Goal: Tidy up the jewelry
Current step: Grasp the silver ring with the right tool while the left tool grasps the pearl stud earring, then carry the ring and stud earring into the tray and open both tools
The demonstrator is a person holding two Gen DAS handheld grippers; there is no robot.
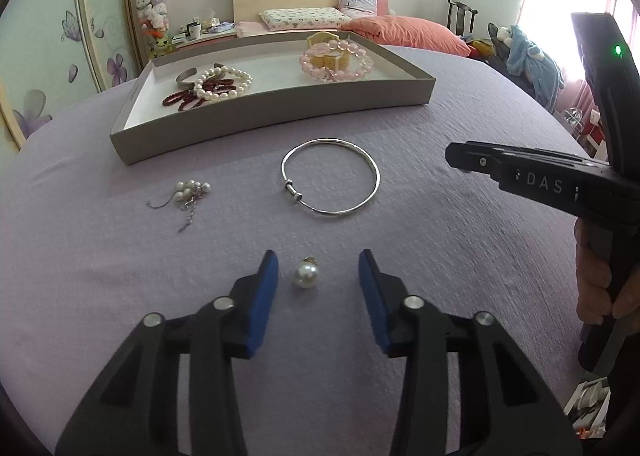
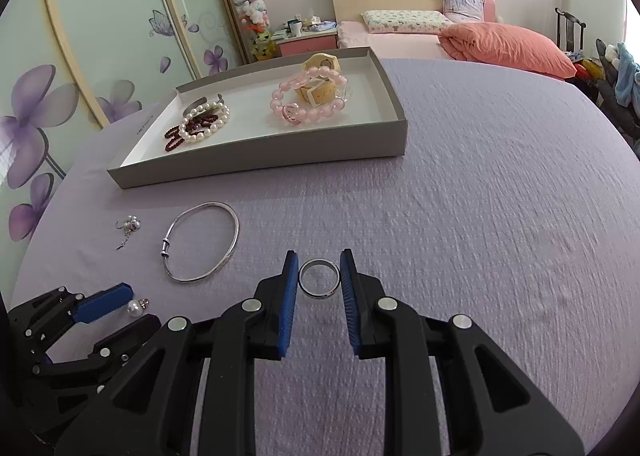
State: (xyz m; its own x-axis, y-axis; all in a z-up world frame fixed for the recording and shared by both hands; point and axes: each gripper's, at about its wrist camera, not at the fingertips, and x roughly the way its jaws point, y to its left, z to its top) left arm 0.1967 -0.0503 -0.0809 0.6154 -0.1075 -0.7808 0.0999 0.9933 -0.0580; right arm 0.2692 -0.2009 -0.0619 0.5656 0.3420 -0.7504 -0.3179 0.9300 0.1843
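Note:
A pearl earring (image 1: 305,275) lies on the purple cloth between the open fingers of my left gripper (image 1: 318,262); it also shows in the right wrist view (image 2: 136,308) beside the left gripper (image 2: 120,306). A silver ring (image 2: 319,279) lies between the pads of my right gripper (image 2: 319,262), which stands close around it without clearly pressing it. A silver bangle (image 1: 331,176) and a pearl cluster earring (image 1: 191,192) lie on the cloth. The grey tray (image 1: 280,112) holds a pearl bracelet (image 1: 224,84), dark red beads, a silver cuff and a pink bead bracelet (image 1: 336,60).
A yellow box (image 2: 320,86) sits in the tray under the pink bracelet. The right gripper's body (image 1: 560,180) shows at the right of the left wrist view. A bed with pillows (image 2: 500,40) and a wardrobe (image 2: 80,56) stand behind the table.

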